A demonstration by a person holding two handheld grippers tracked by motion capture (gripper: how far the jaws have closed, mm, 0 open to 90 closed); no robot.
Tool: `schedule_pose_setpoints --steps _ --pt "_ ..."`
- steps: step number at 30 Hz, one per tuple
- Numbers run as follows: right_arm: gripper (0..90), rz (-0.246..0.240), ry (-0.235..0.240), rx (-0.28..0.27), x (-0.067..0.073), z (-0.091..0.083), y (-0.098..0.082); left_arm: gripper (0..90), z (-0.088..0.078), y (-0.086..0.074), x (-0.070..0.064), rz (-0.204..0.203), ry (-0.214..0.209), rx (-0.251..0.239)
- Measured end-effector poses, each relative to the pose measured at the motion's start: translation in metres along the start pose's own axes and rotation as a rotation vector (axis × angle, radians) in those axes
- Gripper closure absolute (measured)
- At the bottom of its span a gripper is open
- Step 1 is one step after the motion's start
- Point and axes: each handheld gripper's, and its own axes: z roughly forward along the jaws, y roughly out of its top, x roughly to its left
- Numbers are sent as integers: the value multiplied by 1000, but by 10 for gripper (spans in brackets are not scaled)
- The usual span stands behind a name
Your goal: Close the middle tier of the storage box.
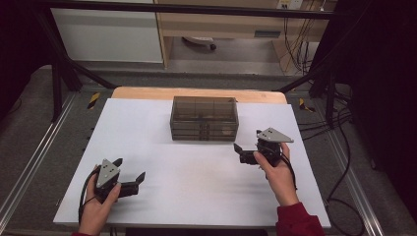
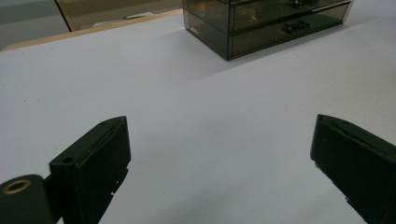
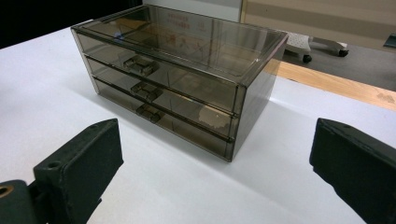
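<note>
Closest to the camera, the person's two hands come in low, each gripping a claw above the white surface [image 1: 196, 177]. The left claw [image 1: 129, 172] has its jaws spread wide with nothing between them, and hangs well back from the work, probably parked until it is wanted. The right claw [image 1: 242, 153] also gapes wide and empty, and it sits much nearer the smoky drawer box [image 1: 204, 118], which lies ahead of it and a little to its left. My guess is that this claw is lining up on the drawer fronts, since the three small handles [image 3: 140, 64] face the person's side. The box stands upright, all three drawers looking shut, with its long axis running across the surface from side to side, broadside to both claws. From the left claw, the box [image 2: 266, 23] is far ahead and to the right.
</note>
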Motion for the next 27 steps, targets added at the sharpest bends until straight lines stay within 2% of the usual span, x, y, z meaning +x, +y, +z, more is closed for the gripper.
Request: schedule_pose_setpoints --steps 11,27 --pt "26 12 -7 6 -5 -8 -9 52 0 0 1 -3 1 -3" --pt "35 21 -20 8 -16 -33 -22 52 -1 0 2 -16 3 -12"
